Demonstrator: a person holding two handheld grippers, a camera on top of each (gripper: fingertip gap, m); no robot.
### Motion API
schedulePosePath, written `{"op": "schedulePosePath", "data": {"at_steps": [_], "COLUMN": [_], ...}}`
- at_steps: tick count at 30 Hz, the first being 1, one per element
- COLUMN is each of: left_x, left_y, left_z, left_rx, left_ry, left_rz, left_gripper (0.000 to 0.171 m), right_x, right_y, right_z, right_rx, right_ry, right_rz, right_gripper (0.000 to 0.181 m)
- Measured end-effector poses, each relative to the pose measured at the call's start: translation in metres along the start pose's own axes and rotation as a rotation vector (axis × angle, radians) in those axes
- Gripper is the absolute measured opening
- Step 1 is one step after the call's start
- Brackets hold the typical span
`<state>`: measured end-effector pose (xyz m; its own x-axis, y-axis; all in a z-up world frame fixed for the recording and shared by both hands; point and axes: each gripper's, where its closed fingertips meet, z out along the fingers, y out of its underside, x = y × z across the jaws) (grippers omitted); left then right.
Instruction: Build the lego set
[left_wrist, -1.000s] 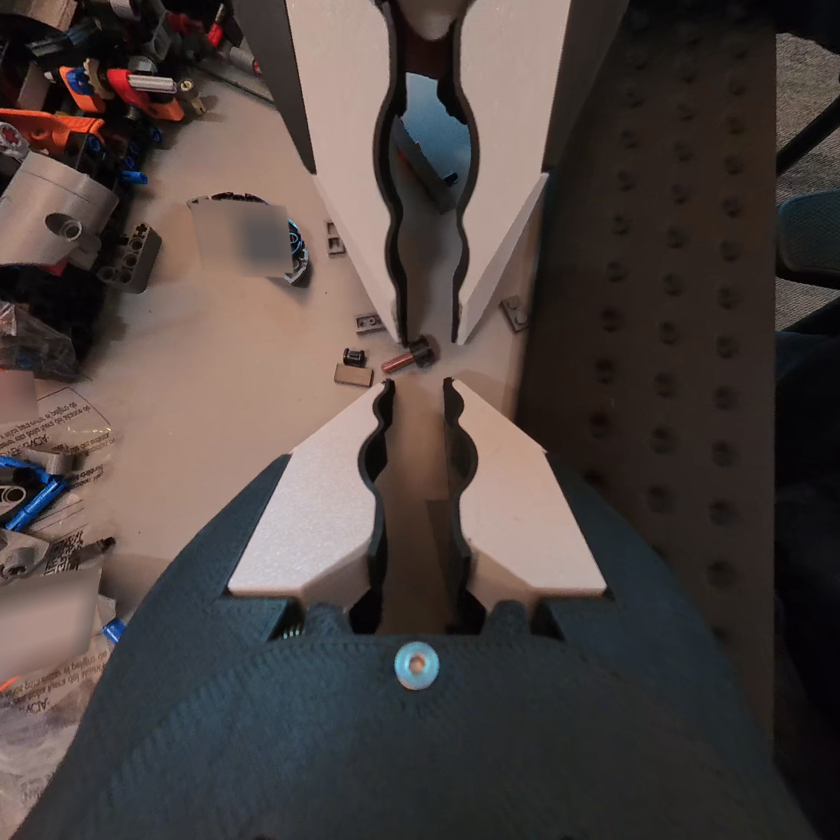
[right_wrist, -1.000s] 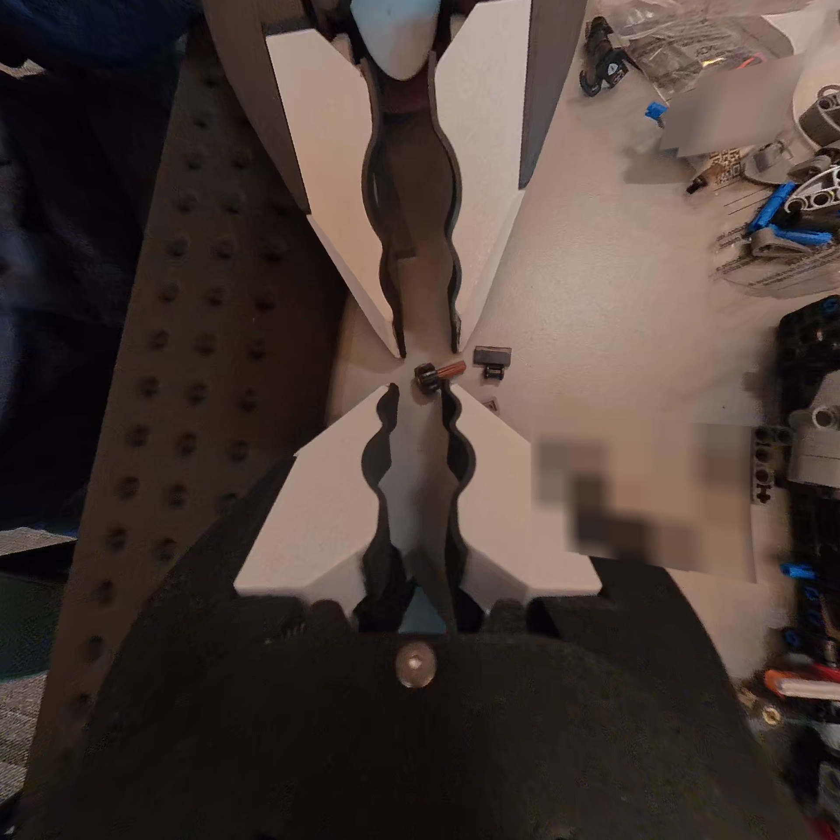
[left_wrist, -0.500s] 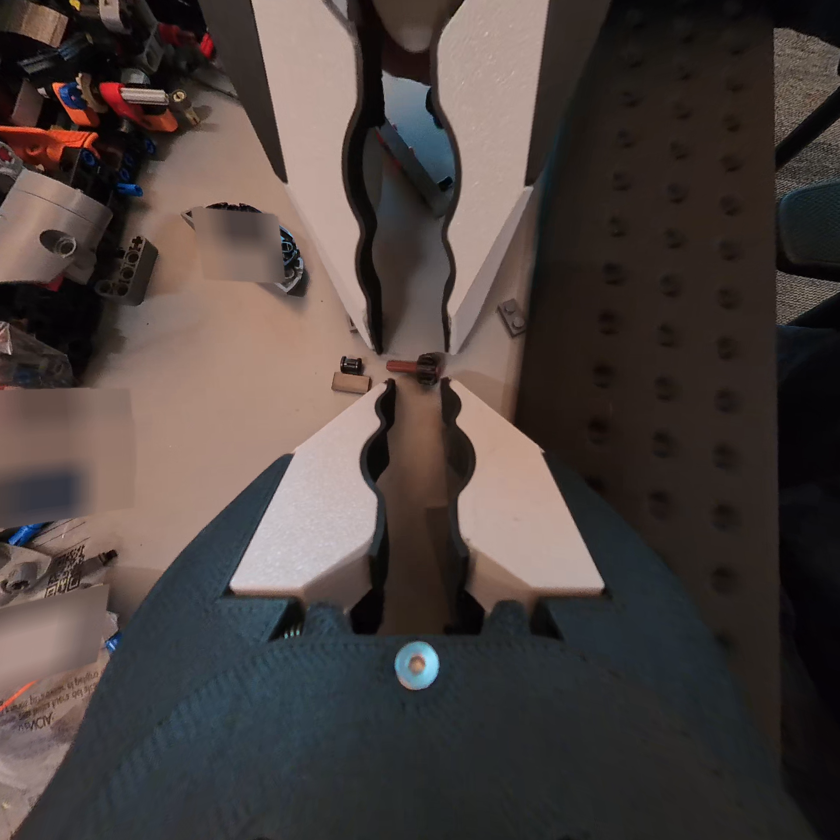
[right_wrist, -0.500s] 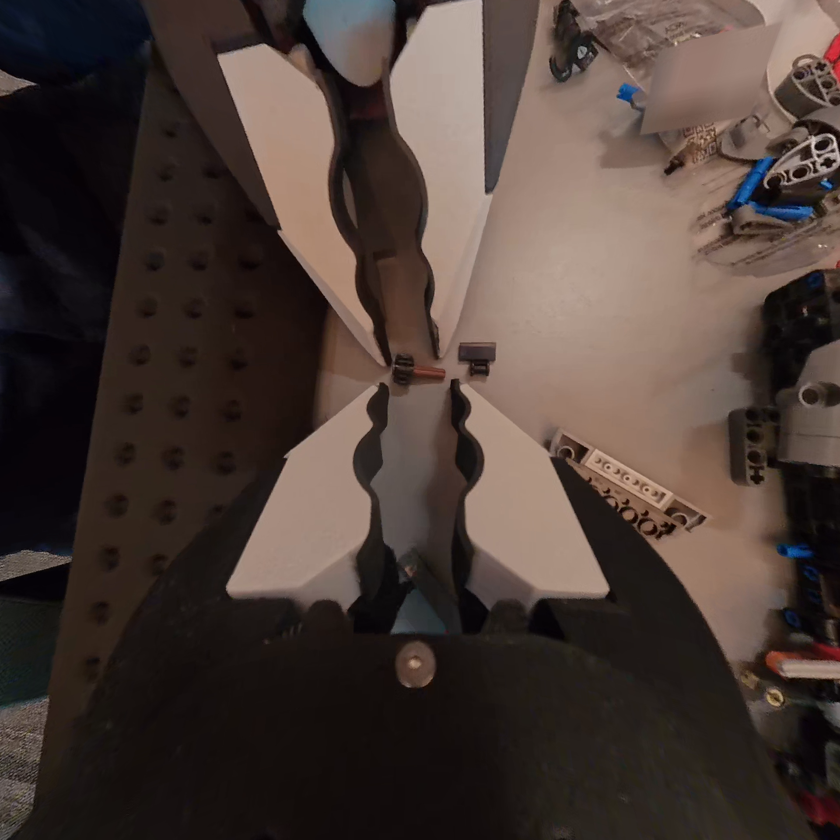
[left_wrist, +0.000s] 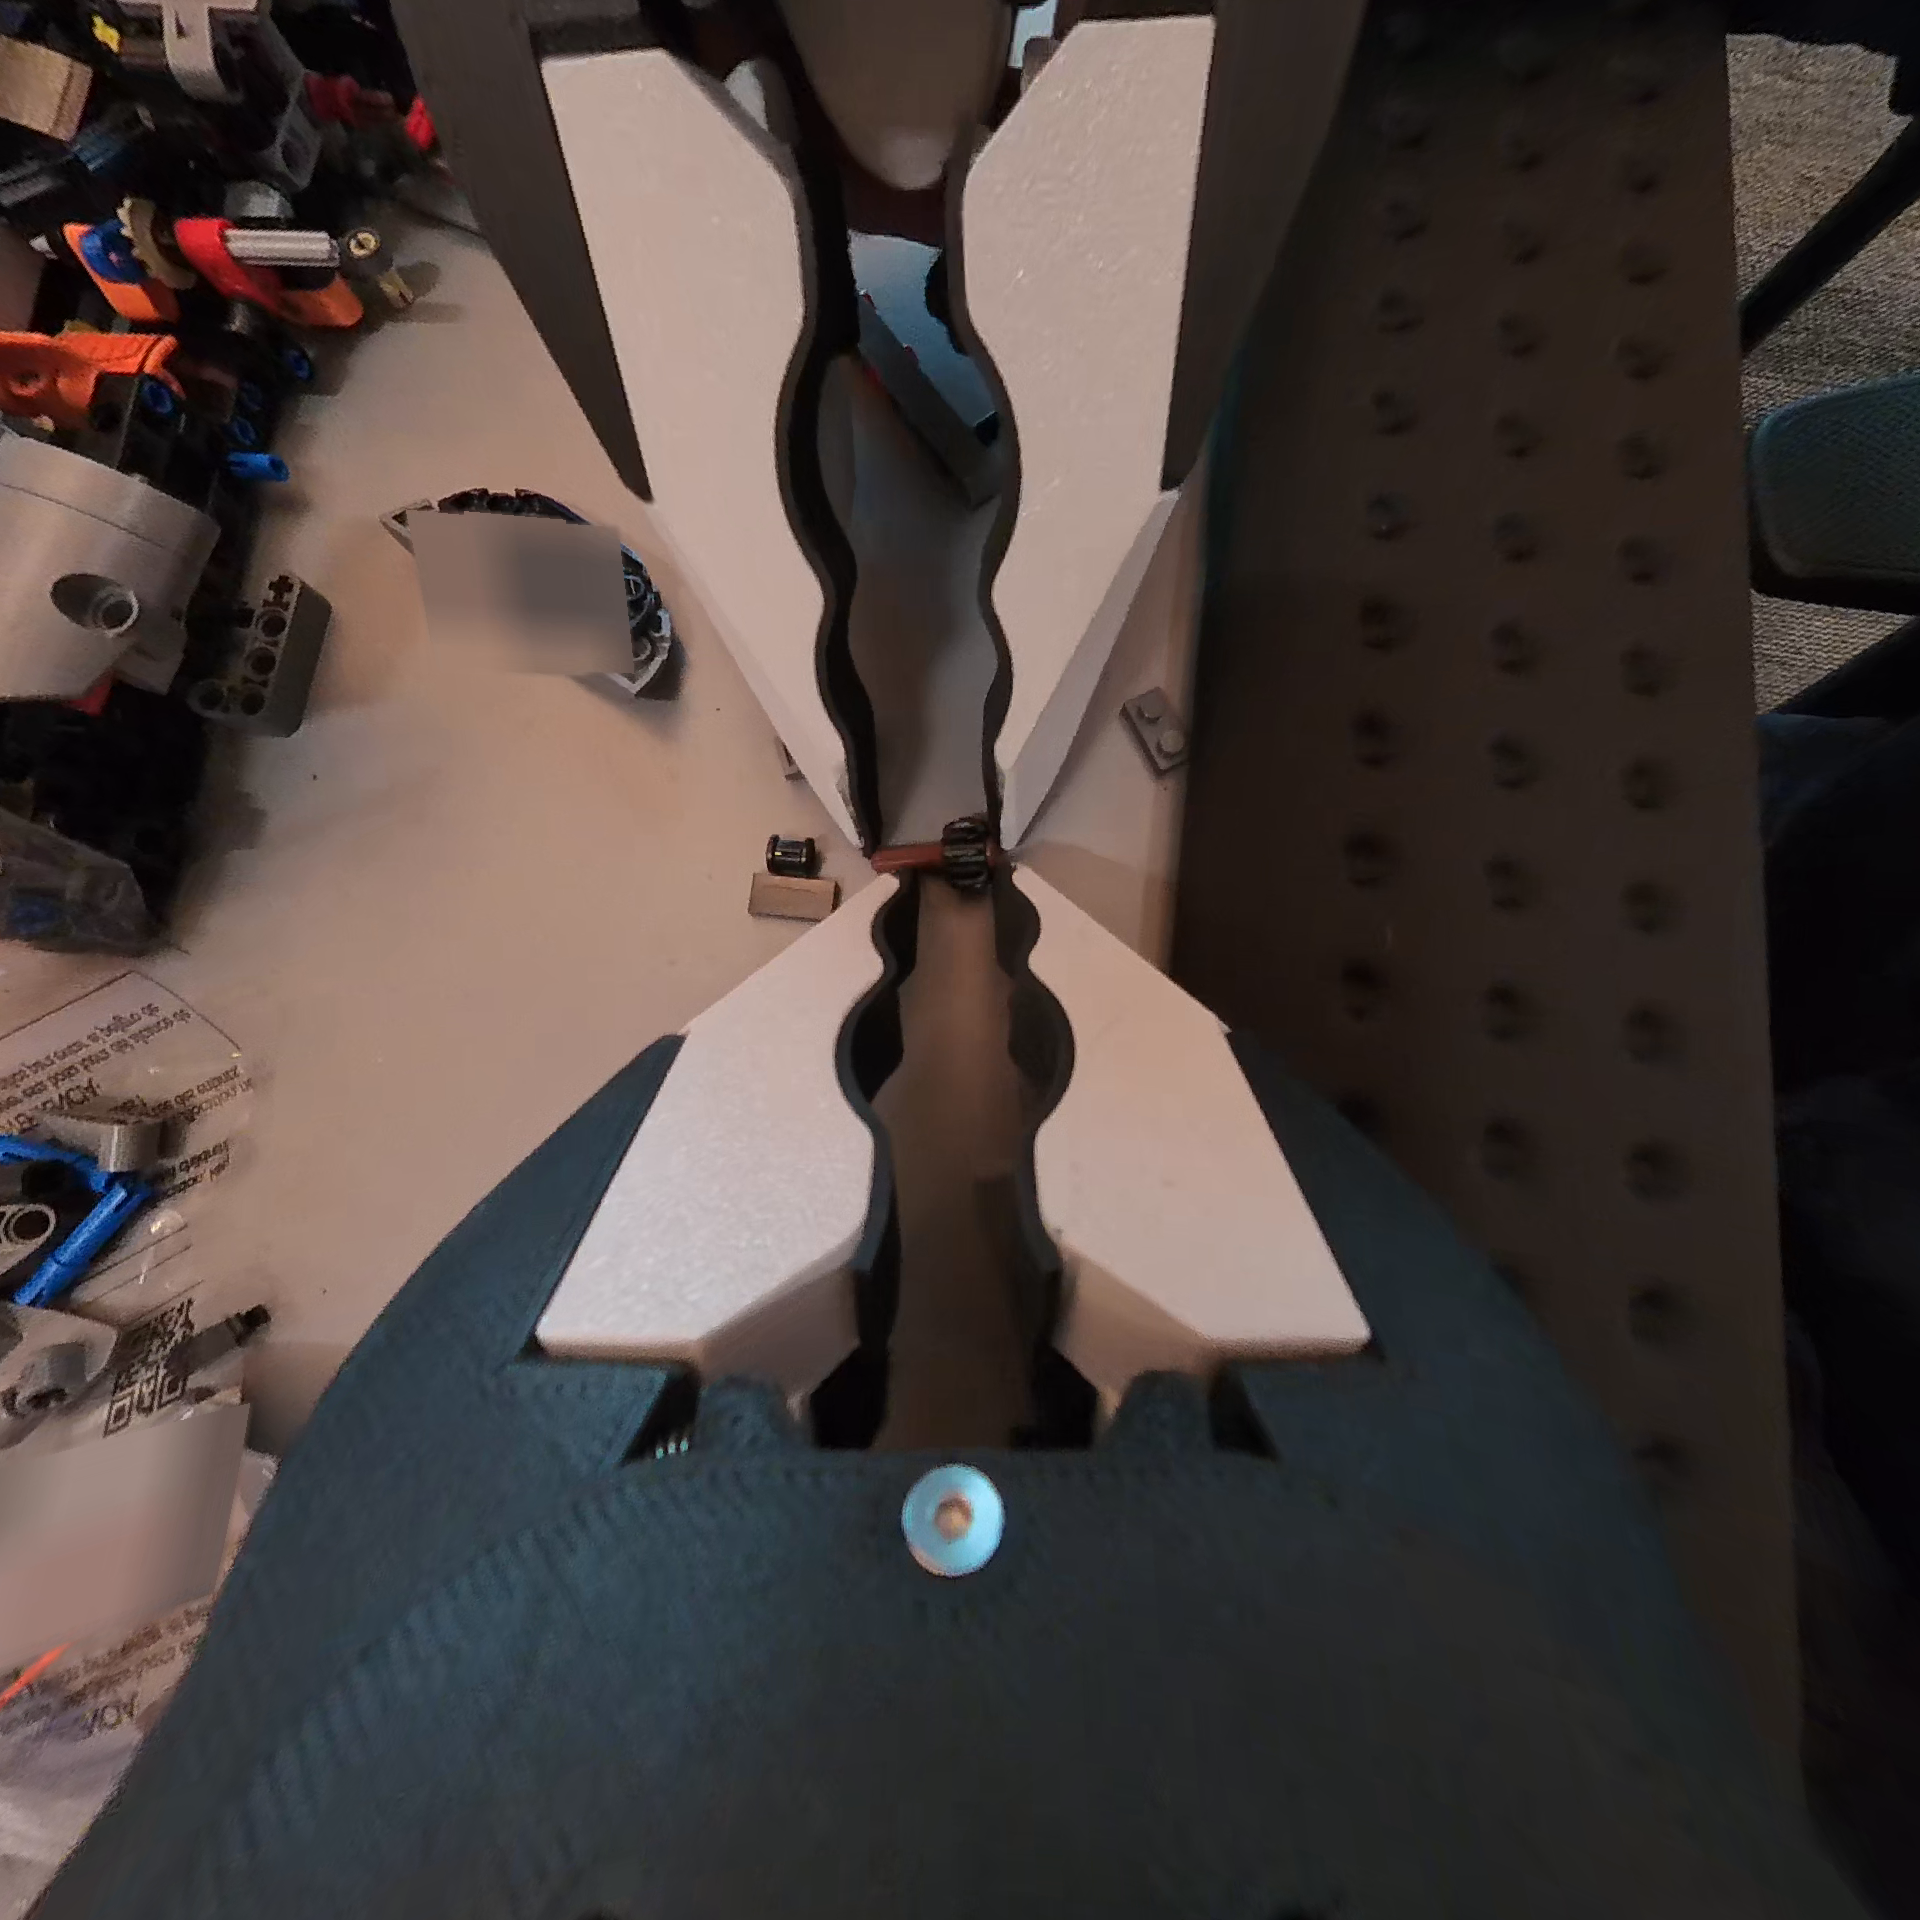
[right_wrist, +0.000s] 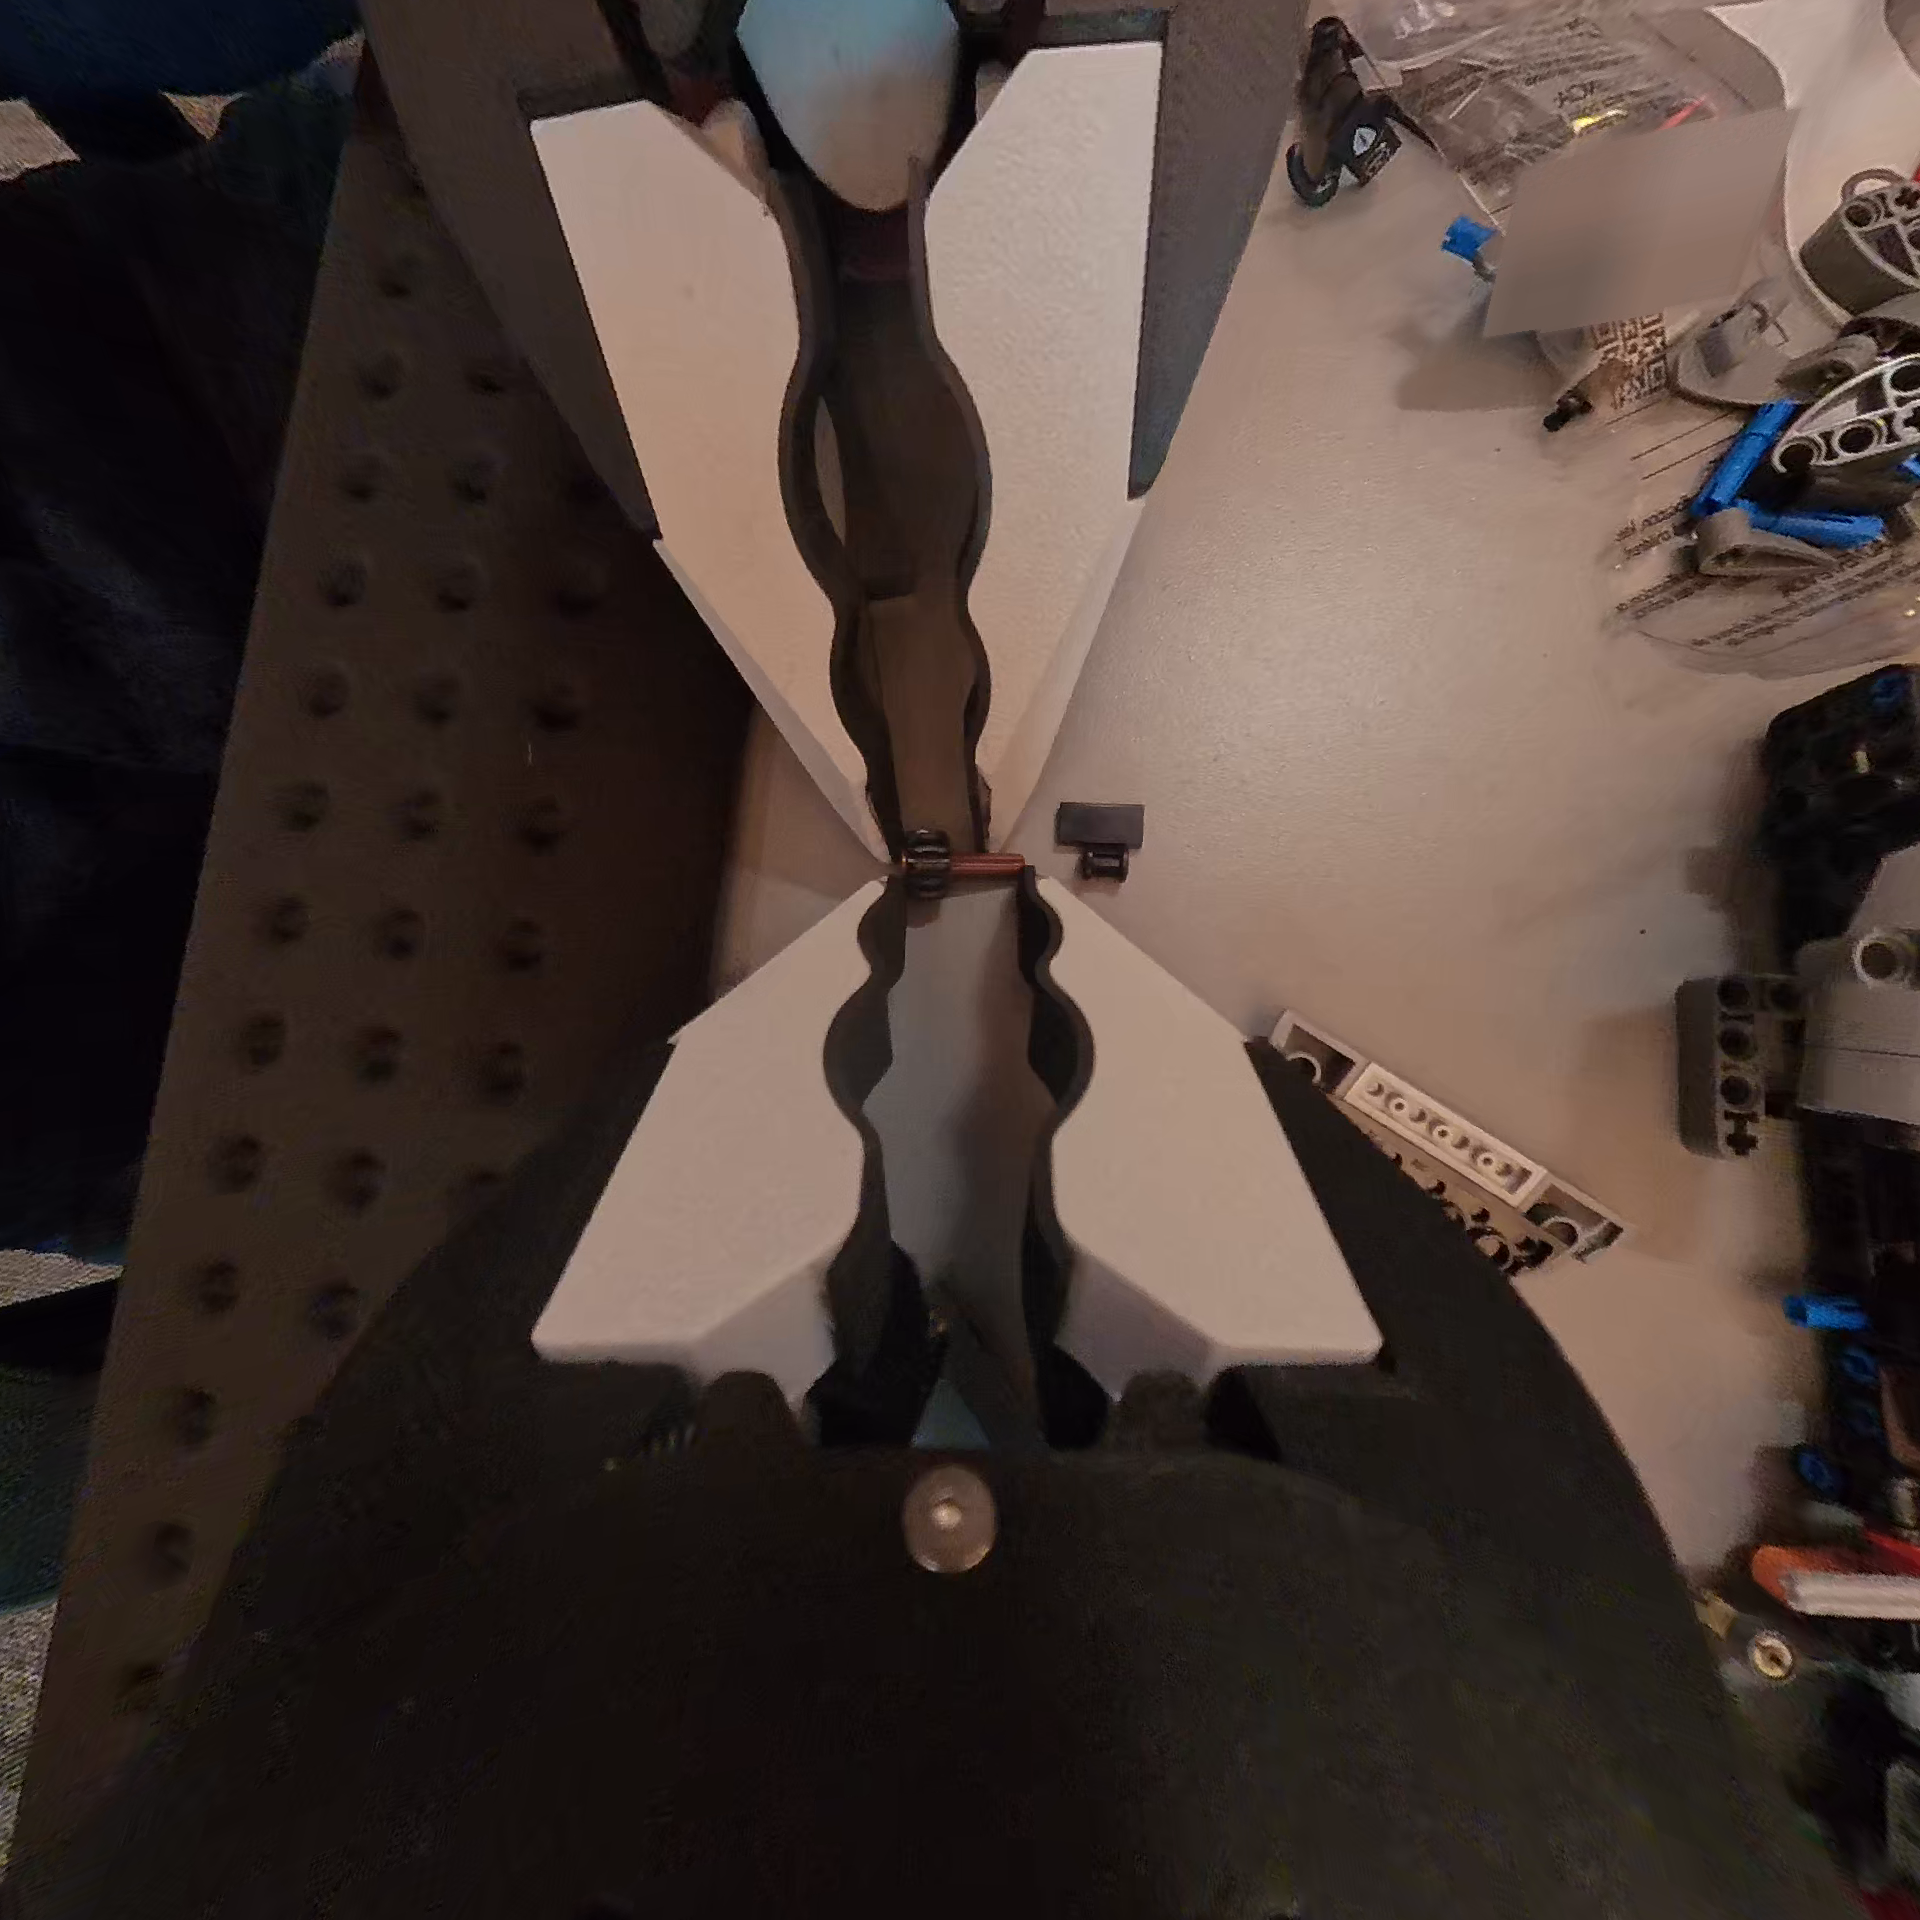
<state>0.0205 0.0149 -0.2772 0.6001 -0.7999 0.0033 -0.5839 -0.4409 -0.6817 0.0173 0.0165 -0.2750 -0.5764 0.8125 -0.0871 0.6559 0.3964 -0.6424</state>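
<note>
Where the two grippers meet tip to tip, reddish axle (left_wrist: 909, 858) with black gear (left_wrist: 966, 853) lies crosswise between them, left gripper (left_wrist: 943, 896) and right gripper (right_wrist: 954, 891) both slightly parted, grip uncertain, small black clip (right_wrist: 1101, 861) beside, studded baseplate (left_wrist: 1507, 727) alongside, white wavy-edged fingers (left_wrist: 1101, 997).

Short reddish-brown axle (left_wrist: 906, 858) carrying a small black toothed gear (left_wrist: 966, 854), lying crosswise on the pale tabletop near the dark studded baseplate (left_wrist: 1475, 727). Gear seated toward one end of the axle (right_wrist: 982, 864), not centred. Small black bush (left_wrist: 790, 854) and tan tile (left_wrist: 792, 896) just beside, apart from the axle.
</note>
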Motion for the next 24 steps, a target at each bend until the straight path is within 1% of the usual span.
{"op": "schedulePosePath", "data": {"at_steps": [1,2,9,18,20,24], "left_x": [0.0,0.0,-0.0011,-0.0026,-0.0028,-0.003], "left_y": [0.0002,0.0003,0.0008,0.0011,0.0008,0.0007], "left_z": [-0.0001,-0.0002,-0.0009,-0.001,-0.001,-0.0012], "left_rx": [-0.001,-0.002,-0.01,-0.043,-0.038,-0.027], "left_ry": [0.005,0.012,0.052,0.087,0.106,0.14], "left_rz": [0.004,0.005,0.024,0.07,0.059,0.044], "left_gripper": [0.012,0.012,0.011,0.006,0.005,0.005], "right_x": [0.0002,0.0002,0.0004,0.0024,0.0015,-0.0002], "right_y": [-0.0001,-0.0002,-0.0005,-0.0004,-0.0004,0.0003], "right_z": [0.0001,0.0001,0.0007,0.001,0.0012,0.0012], "right_rx": [0.001,0.001,-0.002,-0.008,-0.017,-0.023], "right_ry": [0.0,-0.001,-0.017,-0.032,-0.033,-0.045], "right_rz": [-0.004,-0.008,-0.042,-0.061,-0.069,-0.075], "right_gripper": [0.023,0.018,0.023,0.018,0.013,0.011]}}
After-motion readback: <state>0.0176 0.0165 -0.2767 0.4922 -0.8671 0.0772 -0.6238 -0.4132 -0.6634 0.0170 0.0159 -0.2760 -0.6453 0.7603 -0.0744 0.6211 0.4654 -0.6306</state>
